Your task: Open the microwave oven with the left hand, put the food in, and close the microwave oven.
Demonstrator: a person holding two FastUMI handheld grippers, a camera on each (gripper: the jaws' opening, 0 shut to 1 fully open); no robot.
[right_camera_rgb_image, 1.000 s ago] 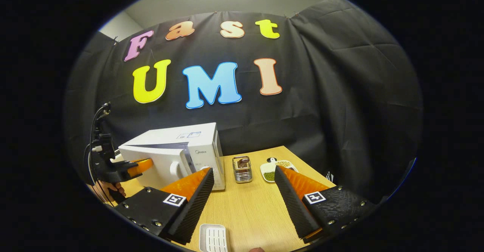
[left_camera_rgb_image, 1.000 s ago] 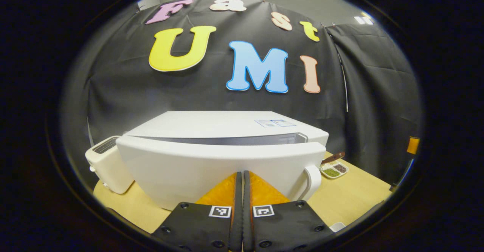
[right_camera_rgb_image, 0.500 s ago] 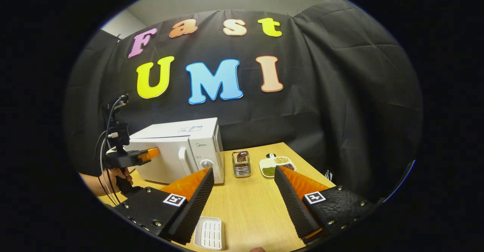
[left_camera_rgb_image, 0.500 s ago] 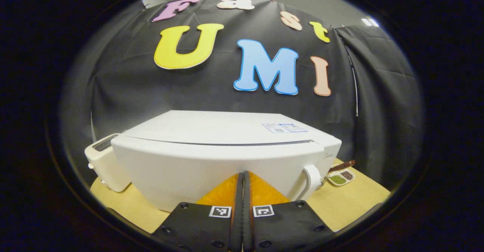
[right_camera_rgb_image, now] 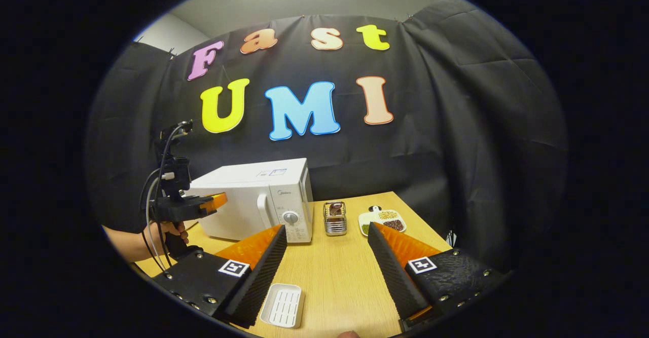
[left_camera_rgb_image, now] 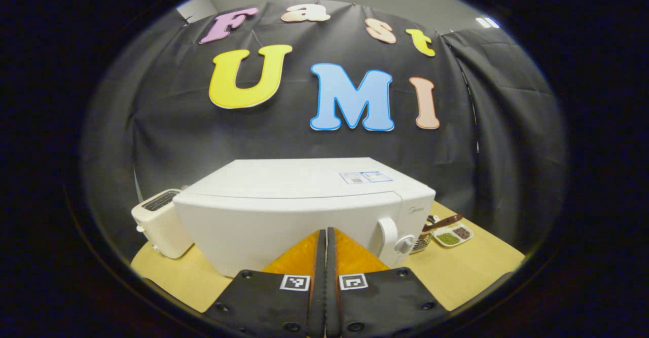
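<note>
White microwave (right_camera_rgb_image: 263, 203) door shut, handle (right_camera_rgb_image: 262, 217) upright | left gripper (left_camera_rgb_image: 325, 236) jaws together | right gripper (right_camera_rgb_image: 327, 257) jaws wide

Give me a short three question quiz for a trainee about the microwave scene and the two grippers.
1. True or false: the microwave door is shut.
2. Which gripper has its fingers spread apart? A) left gripper B) right gripper
3. Fill in: the white appliance beside the microwave, on the side away from its dial, is a ____.

Key: 1 true. 2 B; the left gripper's fingers are pressed together on nothing. 3 toaster.
</note>
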